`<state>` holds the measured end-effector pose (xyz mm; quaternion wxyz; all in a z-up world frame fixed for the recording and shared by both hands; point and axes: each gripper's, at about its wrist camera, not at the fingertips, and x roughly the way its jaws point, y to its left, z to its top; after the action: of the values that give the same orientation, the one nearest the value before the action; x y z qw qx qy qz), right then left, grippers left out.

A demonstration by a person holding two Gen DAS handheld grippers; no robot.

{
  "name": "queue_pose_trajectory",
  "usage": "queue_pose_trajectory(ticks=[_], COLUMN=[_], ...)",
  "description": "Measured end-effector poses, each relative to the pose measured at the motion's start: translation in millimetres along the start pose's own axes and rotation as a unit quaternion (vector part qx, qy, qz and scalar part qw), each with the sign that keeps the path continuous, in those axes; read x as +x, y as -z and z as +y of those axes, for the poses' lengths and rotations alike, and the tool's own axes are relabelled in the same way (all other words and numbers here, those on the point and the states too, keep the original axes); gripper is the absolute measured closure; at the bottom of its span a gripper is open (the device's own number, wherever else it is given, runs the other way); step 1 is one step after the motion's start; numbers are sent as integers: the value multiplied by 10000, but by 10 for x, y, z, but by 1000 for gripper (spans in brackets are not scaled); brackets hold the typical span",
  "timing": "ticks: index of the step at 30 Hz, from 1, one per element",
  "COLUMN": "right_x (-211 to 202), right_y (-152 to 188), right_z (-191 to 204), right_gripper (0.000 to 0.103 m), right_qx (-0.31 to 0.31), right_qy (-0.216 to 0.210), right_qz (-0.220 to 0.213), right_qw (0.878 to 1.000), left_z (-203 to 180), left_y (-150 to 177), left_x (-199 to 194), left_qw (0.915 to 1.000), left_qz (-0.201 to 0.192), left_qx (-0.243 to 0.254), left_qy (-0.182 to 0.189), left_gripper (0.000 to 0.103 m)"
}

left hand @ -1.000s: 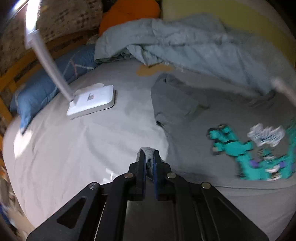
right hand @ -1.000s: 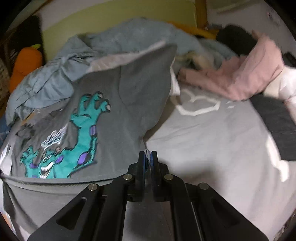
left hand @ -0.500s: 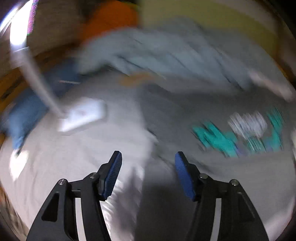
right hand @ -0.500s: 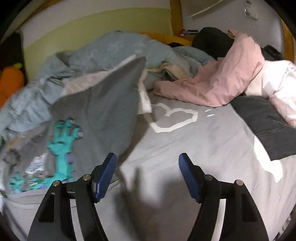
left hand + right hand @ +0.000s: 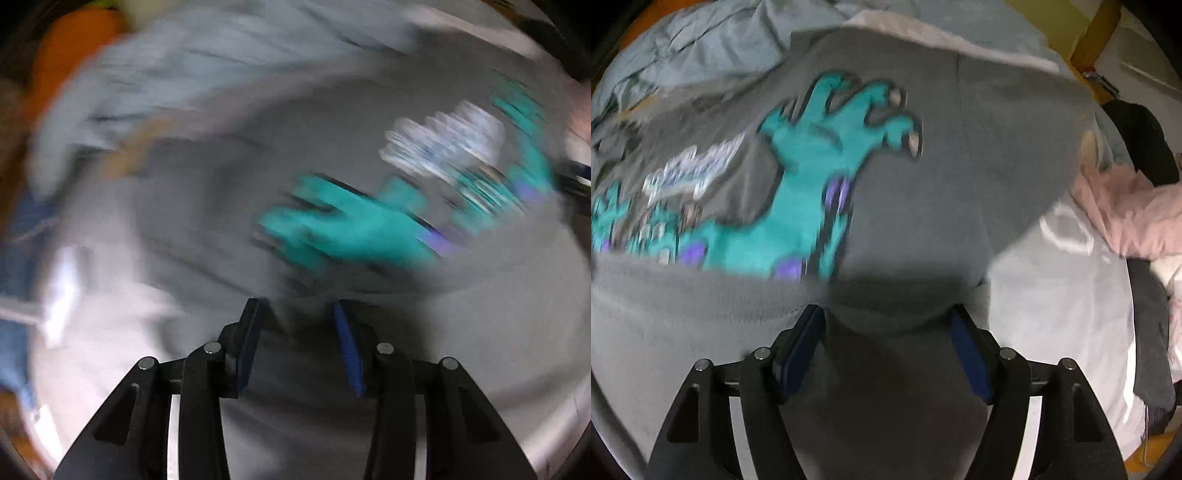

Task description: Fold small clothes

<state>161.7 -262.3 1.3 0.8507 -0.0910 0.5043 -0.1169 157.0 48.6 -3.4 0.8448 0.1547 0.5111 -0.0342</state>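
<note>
**Both claws wide apart over the grey monster shirt**

Right gripper [image 5: 886, 325]: spread wide, blue pads [image 5: 967, 354] clear of each other, nothing pinched between them. Low over the grey shirt [image 5: 979, 166], close to its bottom hem, which runs as a thick band straight across in front of the fingertips. Dark shadow pooled on the cloth just ahead of the gap. Beyond that, the teal monster print [image 5: 812, 177] with purple spots and a clawed hand reaching toward the shirt's upper right; white lettering to its left. Shirt spread flat, front up, on the light grey sheet [image 5: 1052, 314]. Further out, a crumpled pale blue blanket [image 5: 683, 40] along the top edge, a pink garment [image 5: 1126, 214] bunched at the right, a dark grey piece [image 5: 1148, 325] lying below it, and a white heart outline on the sheet half hidden by the shirt's edge.

Left gripper [image 5: 297, 321]: also open, though narrower, fingers parted with only cloth visible beneath. View heavily smeared. Same grey shirt [image 5: 207, 206] ahead, teal print [image 5: 351, 229] to the right of centre, white lettering above it. Blue blanket [image 5: 192, 70] across the top, an orange shape [image 5: 70, 48] at upper left, too blurred to identify.
</note>
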Motion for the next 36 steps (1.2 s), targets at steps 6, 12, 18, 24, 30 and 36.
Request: queue_pose_trajectory(ticks=[6,12,18,24,30,36], right_x=[-277,-795,-826,-507,-574,-902], right_y=[-105,536,1310,1766,1893,1974], right_z=[-587,-703,-1015,-1511,-1440,-1318], right_gripper=[32,32,31,31,99,101], right_qx=[922,470,1184,2610,2408,1981], right_qy=[213,-1236,-1977,-2952,-2722,-1150], right_qz=[-527,-521,-581,-147,-379,-750], right_qw=[9941,9898,9713,9190,9309,9705], left_z=[420,380,224,310,525,583], left_y=[122,795,1495,1713,1878,2020], left_x=[-555,-797,-1048,-785,-867,-1074], left_qw=[9890,9919,9893,9877,9650,9637], left_qz=[-1125,-789,-701,-484,-446,-537], left_qx=[-696,-983,-1057,-1381,-2176,-2364], left_qy=[663,146,724,556,1393,1120], left_gripper=[55,50,52,53,98,98])
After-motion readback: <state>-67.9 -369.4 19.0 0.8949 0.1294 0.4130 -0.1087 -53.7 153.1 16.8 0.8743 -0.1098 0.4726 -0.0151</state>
